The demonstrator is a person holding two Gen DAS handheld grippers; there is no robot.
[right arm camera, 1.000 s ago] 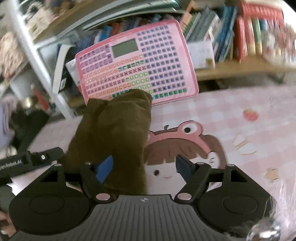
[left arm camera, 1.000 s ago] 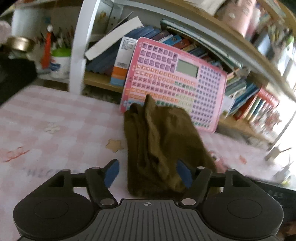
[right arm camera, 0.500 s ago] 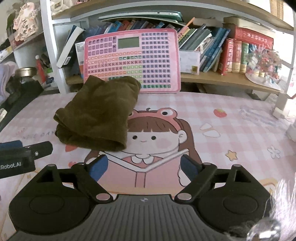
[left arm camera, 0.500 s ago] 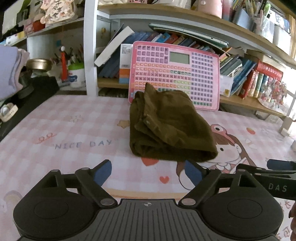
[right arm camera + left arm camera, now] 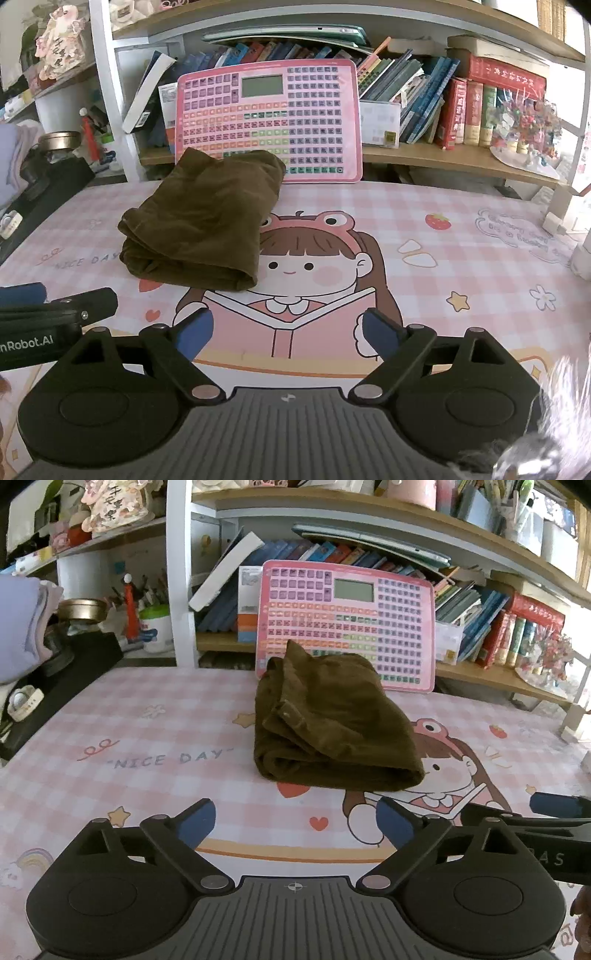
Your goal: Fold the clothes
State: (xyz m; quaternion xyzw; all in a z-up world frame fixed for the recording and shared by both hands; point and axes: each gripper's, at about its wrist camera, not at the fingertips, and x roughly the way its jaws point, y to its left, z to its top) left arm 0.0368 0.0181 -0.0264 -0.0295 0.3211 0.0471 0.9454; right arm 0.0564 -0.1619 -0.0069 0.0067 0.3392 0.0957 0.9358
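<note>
A dark olive-brown garment [image 5: 332, 723] lies folded in a thick bundle on the pink checked table mat [image 5: 147, 738], its far end against a pink key board. The right wrist view shows the same garment [image 5: 207, 221] left of centre. My left gripper [image 5: 295, 819] hovers a short way in front of the bundle, its jaws opening with nothing between them. My right gripper [image 5: 288, 328] hangs over the cartoon girl print, to the right of the garment, its jaws also opening and empty. Neither gripper touches the cloth.
A pink key board [image 5: 347, 620] leans on a bookshelf [image 5: 480, 609] at the back. A black case [image 5: 66, 672] and lilac cloth [image 5: 18, 627] sit at the left edge. The other gripper's finger [image 5: 554, 808] reaches in from the right.
Both grippers have let go of the garment and drawn back toward the table's near side. The garment now rests folded on the mat, and both sets of jaws stand wider.
</note>
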